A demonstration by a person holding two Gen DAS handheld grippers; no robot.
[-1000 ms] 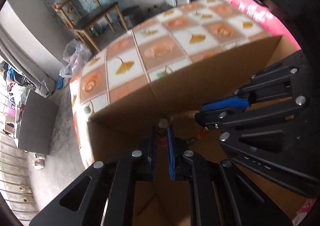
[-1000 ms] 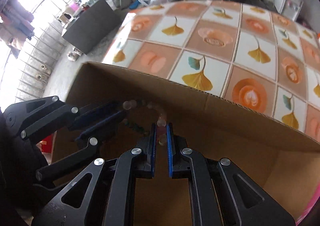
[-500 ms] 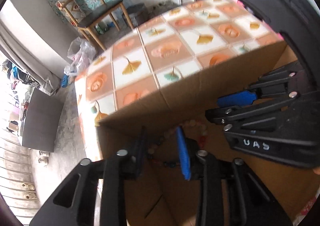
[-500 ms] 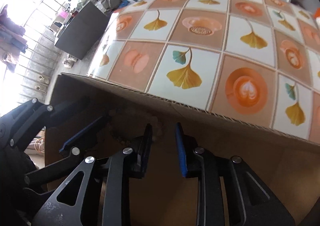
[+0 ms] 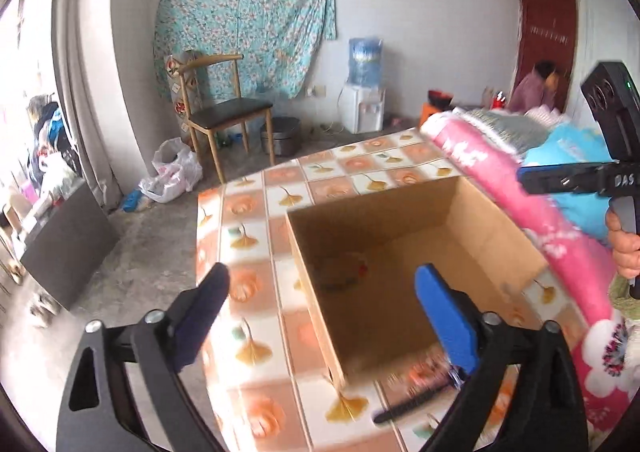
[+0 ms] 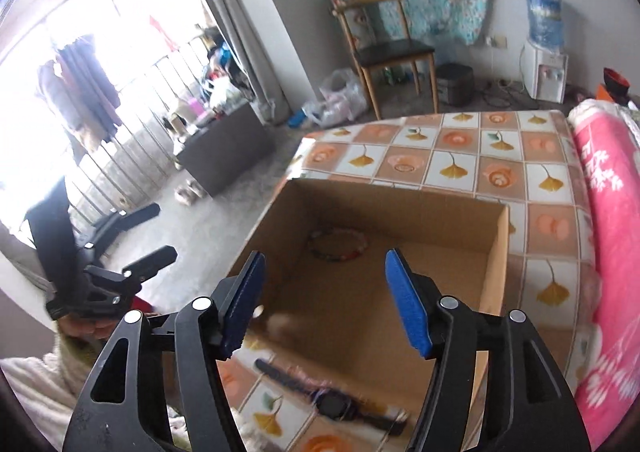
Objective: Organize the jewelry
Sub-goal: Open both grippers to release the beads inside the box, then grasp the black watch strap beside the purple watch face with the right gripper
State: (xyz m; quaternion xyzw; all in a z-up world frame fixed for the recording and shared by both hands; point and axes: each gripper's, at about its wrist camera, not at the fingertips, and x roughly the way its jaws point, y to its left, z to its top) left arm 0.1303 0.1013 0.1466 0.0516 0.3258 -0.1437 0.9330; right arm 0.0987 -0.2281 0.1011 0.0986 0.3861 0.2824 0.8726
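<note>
Watch (image 6: pixel 352 408) lies crosswise before the box (image 6: pixel 496 252), nearest the right gripper (image 6: pixel 324 296); both grippers' fingers apart, empty

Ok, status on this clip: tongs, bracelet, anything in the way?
Left tongs open, empty. Right tongs open, empty. Beaded bracelet lying inside cardboard box. Wristwatch on table outside the box; nothing blocking.

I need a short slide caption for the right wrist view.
Open right claw above a cardboard box holding a beaded bracelet; a wristwatch lies outside.
</note>
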